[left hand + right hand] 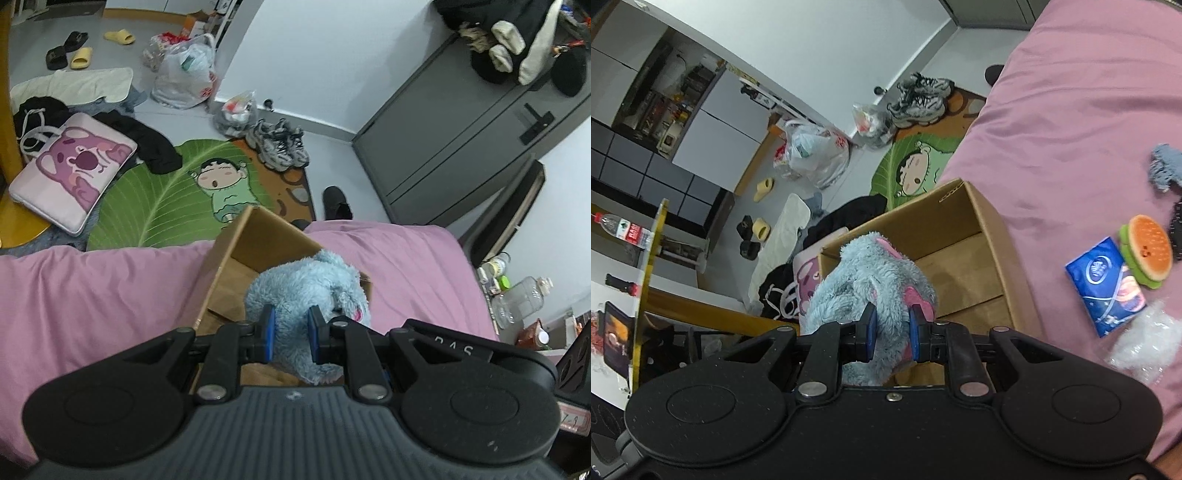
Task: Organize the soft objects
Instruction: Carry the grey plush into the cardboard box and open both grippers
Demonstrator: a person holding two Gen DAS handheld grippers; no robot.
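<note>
Left wrist view shows the left gripper low in the centre of the frame, its two blue pads pinching a fold of a pale blue plush toy between them, with fur bulging out above and below the narrow gap. The toy hangs over the open cardboard box, which stands on the pink bedsheet with its far flap raised toward the green leaf-shaped rug on the floor in the middle left of the frame. Above the rug, near the top centre, a pair of grey sneakers sits by the wall. Right wrist view shows the right gripper at lower centre, its blue pads drawn in tight on another part of the same plush toy, where pink patches show in the blue fur. Here the toy sits over the near left corner of the cardboard box, whose brown inside is visible behind it. On the pink bedsheet to the right of the box lie a blue packet, touching a burger-shaped soft toy just above it, and a crumpled clear plastic wrap at the lower right. A second scrap of blue plush lies near the right edge, well apart from the box.
</note>
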